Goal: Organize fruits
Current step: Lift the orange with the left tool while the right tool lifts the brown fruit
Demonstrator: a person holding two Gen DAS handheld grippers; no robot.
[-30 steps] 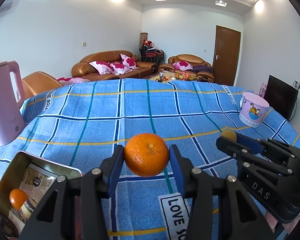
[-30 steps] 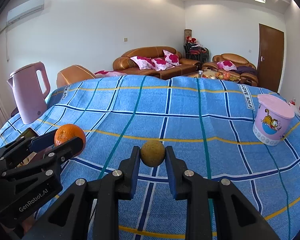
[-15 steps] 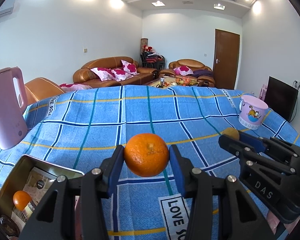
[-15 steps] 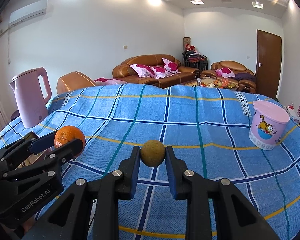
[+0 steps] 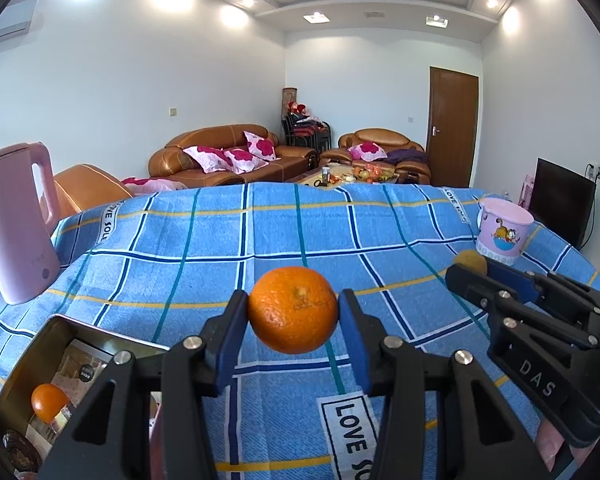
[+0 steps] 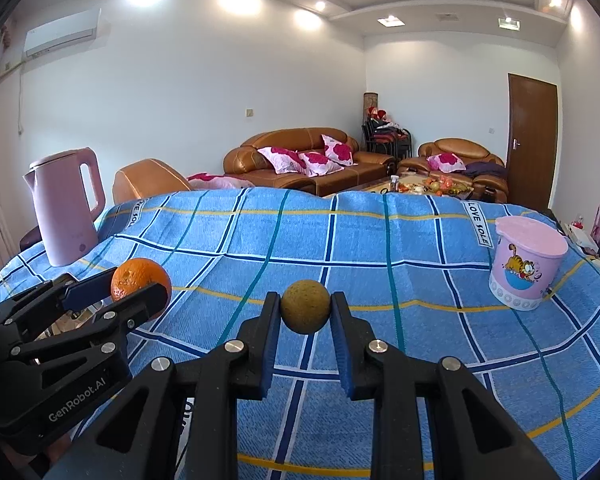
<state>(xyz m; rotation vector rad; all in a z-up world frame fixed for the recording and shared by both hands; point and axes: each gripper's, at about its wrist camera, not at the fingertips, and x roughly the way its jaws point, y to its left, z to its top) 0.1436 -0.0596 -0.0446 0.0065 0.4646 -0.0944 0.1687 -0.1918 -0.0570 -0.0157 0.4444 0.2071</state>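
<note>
My left gripper [image 5: 293, 312] is shut on an orange [image 5: 293, 309] and holds it above the blue checked tablecloth; the orange also shows in the right wrist view [image 6: 141, 283]. My right gripper [image 6: 305, 312] is shut on a small brownish-green round fruit [image 6: 305, 311], which also shows in the left wrist view [image 5: 470, 261]. Both are held side by side in the air. A metal tin [image 5: 54, 332] lies at the lower left with a small orange [image 5: 48, 402] inside it.
A pink kettle [image 5: 16, 224] stands at the left edge of the table. A pink lidded cartoon bucket [image 6: 526, 262] stands at the right. The blue checked cloth [image 5: 300, 232] covers the table. Sofas and a door lie beyond the far edge.
Both grippers have tilted or risen a little, so the table sits lower in view. Both fruits stay gripped.
</note>
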